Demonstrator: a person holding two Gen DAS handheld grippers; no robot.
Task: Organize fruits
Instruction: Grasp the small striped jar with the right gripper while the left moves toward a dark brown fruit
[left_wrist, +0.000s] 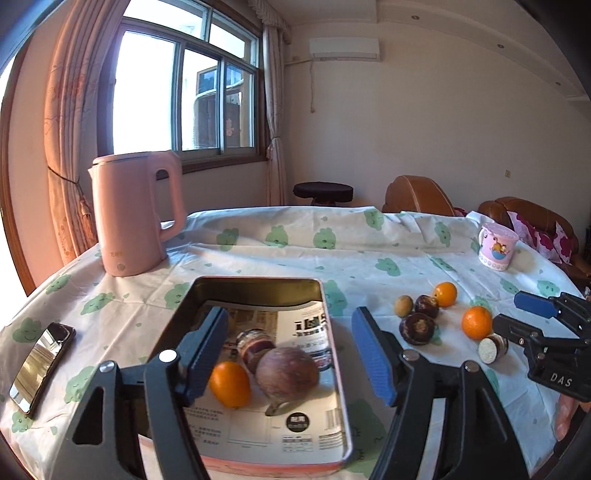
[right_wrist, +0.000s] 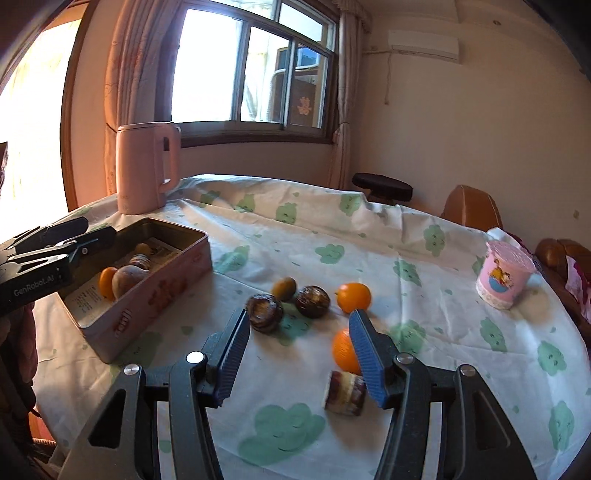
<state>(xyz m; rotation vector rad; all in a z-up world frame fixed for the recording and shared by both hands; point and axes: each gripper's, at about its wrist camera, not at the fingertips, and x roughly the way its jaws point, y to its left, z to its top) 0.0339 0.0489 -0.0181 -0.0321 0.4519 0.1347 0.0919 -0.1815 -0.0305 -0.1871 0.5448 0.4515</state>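
Observation:
A pink tin box (left_wrist: 334, 332) (right_wrist: 159, 291) stands on the table. It holds an orange (left_wrist: 229, 384), a round brown fruit (left_wrist: 287, 373) and a dark cut piece (left_wrist: 253, 341). My left gripper (left_wrist: 291, 354) is open and empty above the box. On the cloth to the right lie two oranges (right_wrist: 354, 296) (right_wrist: 344, 350), two dark round fruits (right_wrist: 265, 312) (right_wrist: 312, 301), a small yellow-brown fruit (right_wrist: 283, 288) and a cut piece (right_wrist: 345, 393). My right gripper (right_wrist: 299, 354) is open and empty, just above the cloth near the cut piece and the nearer orange.
A pink kettle (left_wrist: 135, 214) stands at the back left. A phone (left_wrist: 40, 365) lies at the left edge. A pink mug (right_wrist: 503, 274) stands at the far right. The round table has a white cloth with green clouds (right_wrist: 369, 236). Sofas and a stool stand behind.

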